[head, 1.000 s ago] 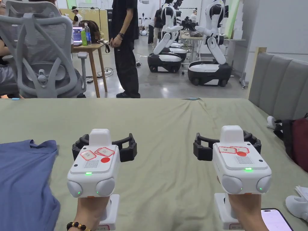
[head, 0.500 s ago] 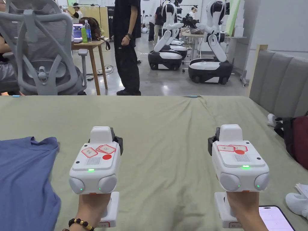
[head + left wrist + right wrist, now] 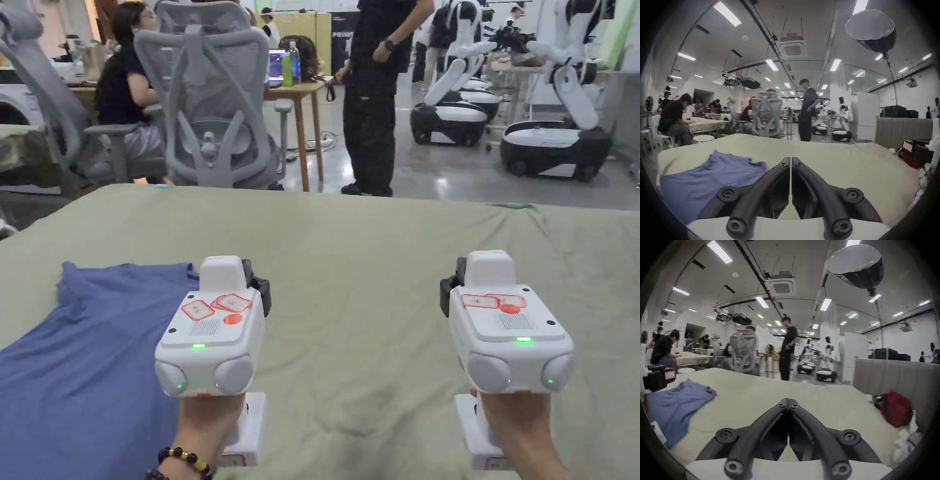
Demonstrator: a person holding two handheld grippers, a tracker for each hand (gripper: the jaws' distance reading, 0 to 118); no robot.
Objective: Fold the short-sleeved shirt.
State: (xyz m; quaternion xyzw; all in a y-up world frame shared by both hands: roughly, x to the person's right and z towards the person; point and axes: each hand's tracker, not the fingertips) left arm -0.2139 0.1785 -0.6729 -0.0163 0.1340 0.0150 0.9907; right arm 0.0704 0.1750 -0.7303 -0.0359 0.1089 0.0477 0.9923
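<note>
Head view: two white handheld grippers, the left gripper (image 3: 257, 289) and the right gripper (image 3: 451, 289), are held above a pale green bed sheet (image 3: 375, 250). One blue short-sleeved shirt (image 3: 87, 362) lies spread at left, unfolded. Red-edged labels are unreadable.

Left gripper view: black jaws together, empty, just beside the shirt (image 3: 708, 177).

Right gripper view: jaws together, empty; one red bag (image 3: 896, 410) lies at right.

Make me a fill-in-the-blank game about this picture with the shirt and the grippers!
1. The shirt lying on the bed is ____ in colour.
2. The jaws of the left gripper are ____.
3. The gripper nearer the shirt is the ____ one.
4. The right gripper holds ____.

Missing words: blue; shut; left; nothing
</note>
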